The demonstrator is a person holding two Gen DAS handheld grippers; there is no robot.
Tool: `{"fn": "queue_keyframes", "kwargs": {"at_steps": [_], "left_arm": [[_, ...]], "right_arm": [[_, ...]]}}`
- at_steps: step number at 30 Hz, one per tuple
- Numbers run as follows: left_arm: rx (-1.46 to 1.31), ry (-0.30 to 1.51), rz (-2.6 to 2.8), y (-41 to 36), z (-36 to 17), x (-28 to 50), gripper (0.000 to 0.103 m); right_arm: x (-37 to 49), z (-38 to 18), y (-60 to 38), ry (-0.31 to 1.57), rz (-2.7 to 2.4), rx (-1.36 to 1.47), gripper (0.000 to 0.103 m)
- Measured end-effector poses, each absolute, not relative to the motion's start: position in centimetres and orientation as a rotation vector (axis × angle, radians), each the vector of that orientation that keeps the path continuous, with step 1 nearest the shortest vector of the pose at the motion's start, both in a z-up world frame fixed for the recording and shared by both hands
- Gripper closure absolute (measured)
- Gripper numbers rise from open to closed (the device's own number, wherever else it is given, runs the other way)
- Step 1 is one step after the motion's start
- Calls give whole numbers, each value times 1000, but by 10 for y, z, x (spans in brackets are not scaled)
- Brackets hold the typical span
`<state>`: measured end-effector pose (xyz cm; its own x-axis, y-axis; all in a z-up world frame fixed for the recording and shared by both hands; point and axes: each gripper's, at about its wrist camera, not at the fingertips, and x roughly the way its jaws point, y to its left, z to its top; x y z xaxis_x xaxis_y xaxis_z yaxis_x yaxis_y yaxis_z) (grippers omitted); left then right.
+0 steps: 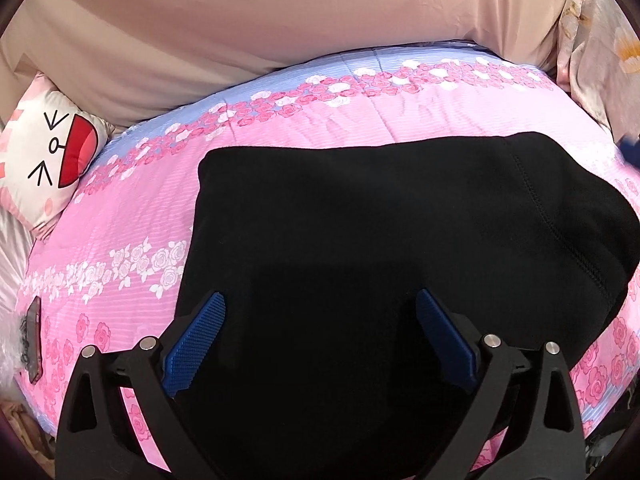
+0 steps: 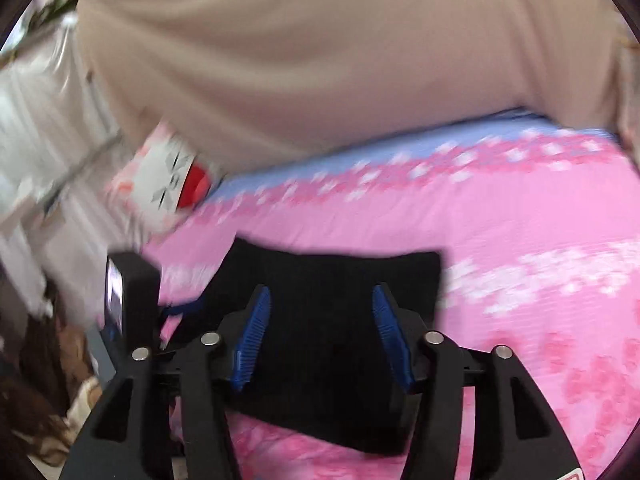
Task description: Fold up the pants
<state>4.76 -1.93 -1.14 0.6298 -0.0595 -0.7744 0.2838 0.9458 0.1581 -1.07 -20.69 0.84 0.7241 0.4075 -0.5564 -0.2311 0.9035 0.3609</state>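
Black pants [image 1: 360, 232] lie folded into a compact rectangle on the pink flowered bedspread [image 1: 132, 216]. My left gripper [image 1: 320, 304] is open and empty, its blue pads [image 1: 200, 332] spread over the near part of the pants. In the blurred right wrist view the same pants [image 2: 332, 280] lie flat, and my right gripper [image 2: 322, 300] hovers over them, open and empty. The other gripper's black body [image 2: 132, 292] shows at the left of that view.
A white cartoon-face cushion [image 1: 48, 160] lies at the bed's far left. A beige sheet [image 1: 280, 32] covers the wall behind. A phone [image 1: 34, 340] lies at the bed's left edge. A floral cloth [image 1: 600, 40] hangs at the right.
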Motion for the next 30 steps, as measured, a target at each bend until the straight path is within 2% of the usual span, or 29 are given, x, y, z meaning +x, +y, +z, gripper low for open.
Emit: {"fn": "queue_keyframes", "kwargs": {"at_steps": [2, 3, 4, 6, 8, 9, 10, 13, 16, 18, 20, 25, 27, 28, 30], "left_arm": [[276, 872, -205, -18, -11, 47, 9], [273, 874, -207, -17, -11, 47, 9], [268, 875, -209, -14, -10, 46, 9], [251, 865, -205, 0, -9, 45, 8], [218, 883, -171, 16, -11, 50, 7], [186, 898, -168, 25, -13, 53, 6], [144, 914, -175, 33, -16, 55, 5], [-28, 999, -225, 59, -28, 67, 5], [-107, 1013, -242, 73, -30, 67, 5], [-106, 979, -214, 82, -24, 62, 5], [-108, 958, -192, 94, -21, 56, 5], [-146, 948, -157, 116, -24, 48, 5], [-151, 950, -153, 121, -24, 46, 5], [-159, 956, -161, 123, -24, 46, 5], [-155, 950, -163, 125, -24, 44, 5]], "right_arm": [[5, -27, -197, 757, 305, 224, 59], [11, -39, -198, 783, 247, 194, 69], [16, -56, -205, 813, 181, 161, 98], [6, -67, -240, 779, 199, 271, 103], [-1, -60, -261, 795, 159, 371, 103], [-5, -51, -262, 790, 99, 336, 95], [-7, -38, -258, 780, 84, 303, 92], [3, -9, -234, 750, 264, 355, 92], [29, 8, -184, 773, 372, 263, 92], [59, 5, -138, 834, 482, 173, 91], [91, -10, -88, 922, 557, 93, 84], [166, -66, -15, 1050, 603, 17, 86], [175, -58, -19, 1076, 607, 104, 86], [172, -51, -22, 1063, 601, 119, 82], [156, -30, -30, 991, 591, 100, 82]]}}
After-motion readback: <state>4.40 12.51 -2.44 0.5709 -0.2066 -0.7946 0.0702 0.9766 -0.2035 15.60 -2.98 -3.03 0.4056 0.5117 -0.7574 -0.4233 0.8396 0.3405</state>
